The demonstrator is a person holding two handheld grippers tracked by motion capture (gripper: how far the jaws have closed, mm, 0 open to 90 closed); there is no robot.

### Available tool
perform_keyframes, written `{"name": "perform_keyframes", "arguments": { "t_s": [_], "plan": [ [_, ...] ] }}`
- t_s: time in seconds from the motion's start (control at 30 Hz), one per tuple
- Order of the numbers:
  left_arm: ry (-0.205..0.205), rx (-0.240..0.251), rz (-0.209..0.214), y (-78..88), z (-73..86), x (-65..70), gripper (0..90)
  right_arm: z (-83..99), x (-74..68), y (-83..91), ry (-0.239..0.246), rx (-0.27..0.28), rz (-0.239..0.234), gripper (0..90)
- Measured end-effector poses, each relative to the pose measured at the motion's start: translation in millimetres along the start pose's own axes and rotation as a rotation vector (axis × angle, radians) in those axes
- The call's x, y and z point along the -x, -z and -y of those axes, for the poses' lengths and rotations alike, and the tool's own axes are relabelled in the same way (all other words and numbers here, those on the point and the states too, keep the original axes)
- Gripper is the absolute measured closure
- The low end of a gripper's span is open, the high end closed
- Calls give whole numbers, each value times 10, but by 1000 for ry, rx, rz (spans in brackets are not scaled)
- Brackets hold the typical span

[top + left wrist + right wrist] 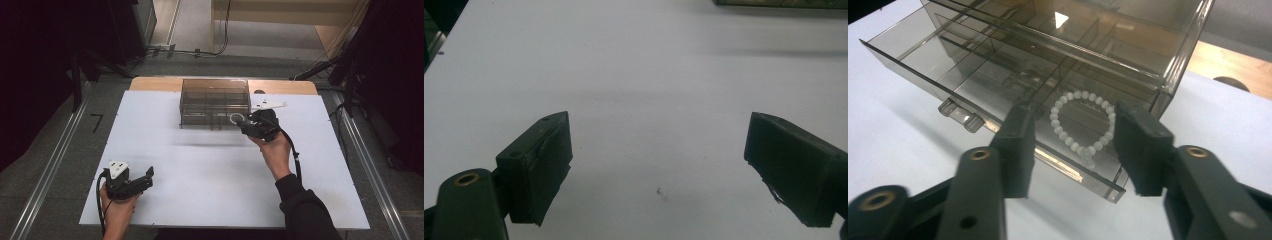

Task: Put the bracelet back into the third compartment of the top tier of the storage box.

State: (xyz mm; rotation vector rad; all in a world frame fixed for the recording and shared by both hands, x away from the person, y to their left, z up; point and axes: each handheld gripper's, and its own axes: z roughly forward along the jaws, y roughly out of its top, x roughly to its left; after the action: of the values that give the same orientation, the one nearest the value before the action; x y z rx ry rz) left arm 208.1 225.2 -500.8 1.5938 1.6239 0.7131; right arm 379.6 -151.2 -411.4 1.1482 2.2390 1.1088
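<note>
The right gripper [1075, 150] stands part open over the pulled-out drawer [948, 70] of a smoky clear plastic organiser [215, 102]. Its 2 black jaws flank a white bead bracelet [1082, 122] without touching it — bare gaps show on both sides, so the pads press on nothing. The bracelet appears to lie as a round loop in the drawer's near corner compartment, close to the front wall, with one larger bead at its near side. In the high view the bracelet [236, 119] sits at the organiser's front right corner, just ahead of the right gripper [243, 126], which the right hand [274, 150] holds angled forward and to the left, the dark-sleeved forearm rising from the lower edge.

The left gripper [659, 160] is wide open and holds nothing — its jaws frame bare white table [634, 75]. In the high view the left hand [117, 207] keeps it low at the near left corner of the table, well apart from the organiser, its jaws pointing right.
</note>
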Motion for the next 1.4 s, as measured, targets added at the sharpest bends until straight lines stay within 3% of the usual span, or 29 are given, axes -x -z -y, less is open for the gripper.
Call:
{"name": "perform_keyframes", "arguments": {
  "t_s": [0.3,0.6,0.9,1.4],
  "plan": [
    [-2,-5,-4,-1,2,-6,121,85,32,81,-38,4,-1,311],
    [-4,-3,-6,-4,1,7,121,353,67,261,-74,34,14,199],
    [-6,-1,-6,-14,-3,20,120,628,69,340,-62,-22,19,164],
    [-2,3,-6,-6,-4,19,121,840,49,465,-54,-34,14,155]
  ]
}}
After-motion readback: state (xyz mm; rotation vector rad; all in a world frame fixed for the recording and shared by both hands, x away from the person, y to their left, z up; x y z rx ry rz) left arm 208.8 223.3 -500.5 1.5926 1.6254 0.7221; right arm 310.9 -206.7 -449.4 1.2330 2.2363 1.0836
